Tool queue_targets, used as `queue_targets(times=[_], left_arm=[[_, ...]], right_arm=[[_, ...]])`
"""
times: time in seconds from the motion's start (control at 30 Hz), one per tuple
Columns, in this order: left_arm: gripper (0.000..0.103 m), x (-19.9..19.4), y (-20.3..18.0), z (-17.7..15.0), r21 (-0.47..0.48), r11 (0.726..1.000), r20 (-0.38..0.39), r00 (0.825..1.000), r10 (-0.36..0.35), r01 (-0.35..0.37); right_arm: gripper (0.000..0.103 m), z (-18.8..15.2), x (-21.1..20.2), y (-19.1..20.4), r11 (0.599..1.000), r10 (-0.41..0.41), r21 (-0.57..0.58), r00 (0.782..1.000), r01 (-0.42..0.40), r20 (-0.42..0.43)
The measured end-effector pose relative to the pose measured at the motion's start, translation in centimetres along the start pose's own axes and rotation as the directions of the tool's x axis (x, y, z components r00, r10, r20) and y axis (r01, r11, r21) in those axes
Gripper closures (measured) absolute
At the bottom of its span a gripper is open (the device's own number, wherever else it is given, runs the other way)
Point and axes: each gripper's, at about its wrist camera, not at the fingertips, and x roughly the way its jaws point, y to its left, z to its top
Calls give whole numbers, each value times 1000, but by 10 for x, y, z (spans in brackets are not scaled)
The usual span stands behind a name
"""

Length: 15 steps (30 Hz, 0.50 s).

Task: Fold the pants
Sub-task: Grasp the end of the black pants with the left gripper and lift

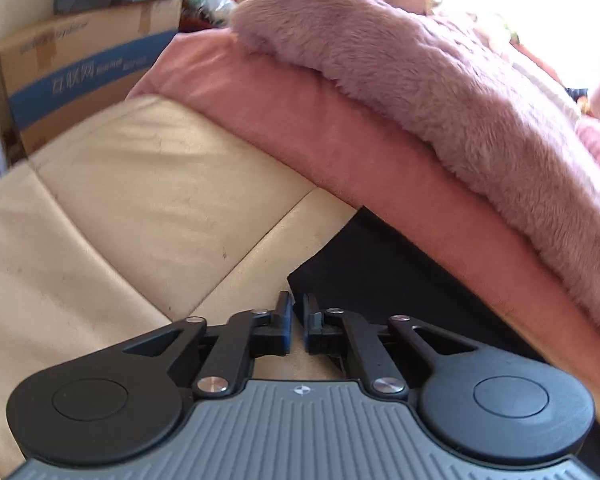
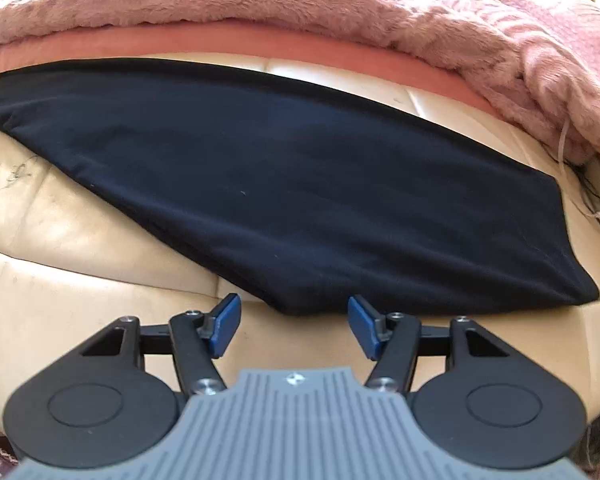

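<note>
Your left gripper (image 1: 297,322) is nearly closed, apparently empty, beside the black pants (image 2: 300,200) lying flat on the cream sofa (image 2: 80,240); your right gripper (image 2: 294,322) gapes wide at their hem.

Cream leather sofa seat (image 1: 140,208), scuffed, seamed. Pink fleece blanket (image 1: 320,120) along back, fluffy mauve throw (image 1: 420,80) atop. Cardboard box (image 1: 80,64), blue band, beyond sofa end.
</note>
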Motion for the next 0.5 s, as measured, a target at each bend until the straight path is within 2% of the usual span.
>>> queue_targets(times=[0.03, 0.07, 0.13, 0.27, 0.37, 0.4, 0.43, 0.5], left_arm=[[89, -1, 3, -1, -21, 1000, -5, 1000, -15, 15], [87, -3, 6, -3, -36, 999, -9, 1000, -30, 29], [86, -6, 6, -6, -30, 999, -12, 999, -45, 45], [85, -9, 7, -8, -39, 997, -21, 998, -64, 63], [77, -10, 14, -7, -96, 990, -45, 994, -104, 100], [73, -10, 16, -7, -113, 987, -51, 992, -116, 110], [71, -10, 19, -7, -132, 984, -57, 990, -130, 122], [70, -10, 23, -8, -170, 975, -75, 985, -154, 140]], right_arm=[[52, 1, 0, -1, 1000, -2, 7, 1000, 2, 3], [53, 1, -1, -1, 1000, 5, 17, 1000, -5, 8], [54, 4, 0, 1, 1000, -7, 8, 1000, 7, 16], [57, 8, 2, 17, 993, -69, -93, 997, 72, 28], [68, 6, 1, 25, 974, -108, -193, 993, 116, 52], [76, 7, 3, 25, 970, -106, -213, 993, 114, 51], [88, 4, 4, 24, 968, -97, -228, 994, 104, 39], [103, 1, 11, 20, 970, -79, -228, 997, 81, 17]])
